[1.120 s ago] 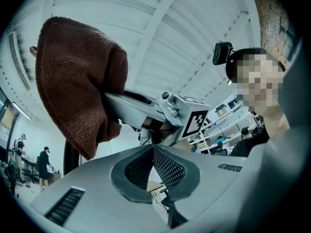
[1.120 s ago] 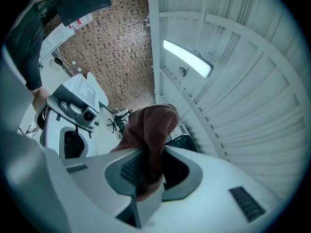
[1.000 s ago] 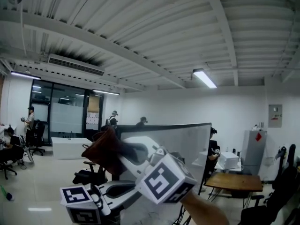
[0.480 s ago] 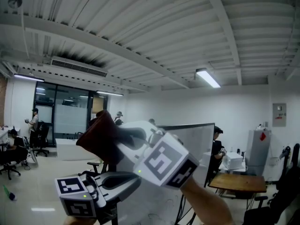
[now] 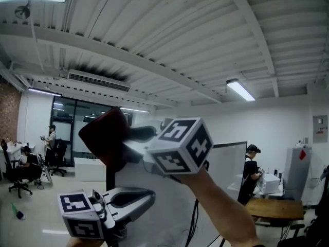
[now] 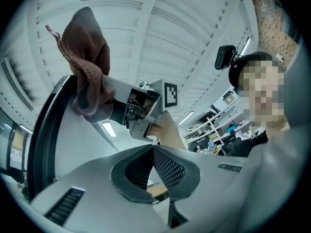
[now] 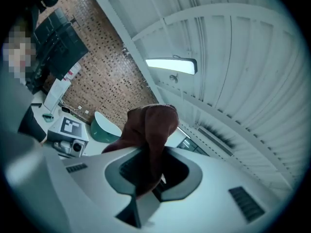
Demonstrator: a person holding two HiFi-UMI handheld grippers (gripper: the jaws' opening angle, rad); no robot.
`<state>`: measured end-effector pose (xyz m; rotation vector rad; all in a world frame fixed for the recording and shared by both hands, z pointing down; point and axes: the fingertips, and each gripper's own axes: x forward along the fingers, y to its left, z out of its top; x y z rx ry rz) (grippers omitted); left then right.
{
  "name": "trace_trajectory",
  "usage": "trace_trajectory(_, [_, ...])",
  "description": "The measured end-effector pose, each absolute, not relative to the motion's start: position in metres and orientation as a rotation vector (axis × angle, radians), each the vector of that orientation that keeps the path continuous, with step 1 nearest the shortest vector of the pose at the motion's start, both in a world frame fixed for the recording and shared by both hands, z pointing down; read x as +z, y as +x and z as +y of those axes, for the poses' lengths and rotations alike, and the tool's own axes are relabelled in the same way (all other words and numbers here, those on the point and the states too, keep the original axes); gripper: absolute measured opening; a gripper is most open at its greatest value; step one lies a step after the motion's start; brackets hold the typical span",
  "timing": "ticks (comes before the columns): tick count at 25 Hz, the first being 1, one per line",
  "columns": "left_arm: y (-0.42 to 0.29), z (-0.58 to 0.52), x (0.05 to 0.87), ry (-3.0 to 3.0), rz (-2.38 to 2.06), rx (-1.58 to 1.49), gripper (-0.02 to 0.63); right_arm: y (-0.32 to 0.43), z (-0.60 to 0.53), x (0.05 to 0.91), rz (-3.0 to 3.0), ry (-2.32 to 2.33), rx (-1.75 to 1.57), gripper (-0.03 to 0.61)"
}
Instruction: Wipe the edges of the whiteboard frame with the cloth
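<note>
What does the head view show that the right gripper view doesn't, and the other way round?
Only the head view shows the whiteboard and a standing person beside a wooden table. Only the right gripper view shows the right gripper from inside, with its dark pads shut on a fold of the brown cloth. Both views show that cloth held up high and the ribbed white ceiling behind it.
</note>
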<state>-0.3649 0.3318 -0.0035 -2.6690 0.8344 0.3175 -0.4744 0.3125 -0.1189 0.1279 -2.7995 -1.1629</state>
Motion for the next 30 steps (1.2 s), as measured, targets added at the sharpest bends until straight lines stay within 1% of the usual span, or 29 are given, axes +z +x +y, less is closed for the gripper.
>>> trace_trajectory(4, [-0.350,0.316,-0.006,-2.656,0.873,0.304,-0.011,-0.470,0.298,-0.121,-2.810,0.031,-1.054,0.077])
trace_trajectory(15, [-0.318,0.280,-0.017,-2.622,0.969,0.319,-0.011,-0.454,0.272,-0.119,-2.807,-0.170,-0.884,0.077])
trace_trajectory(24, [-0.301,0.285,-0.011,-2.689,0.871,0.260,-0.011,-0.456,0.270,-0.112,-2.787,-0.165,-0.757,0.077])
trace_trajectory(30, [-0.301,0.295,-0.017,-2.748,0.784,0.290,-0.011,-0.452,0.262,-0.111,-2.800,-0.176,-0.538,0.077])
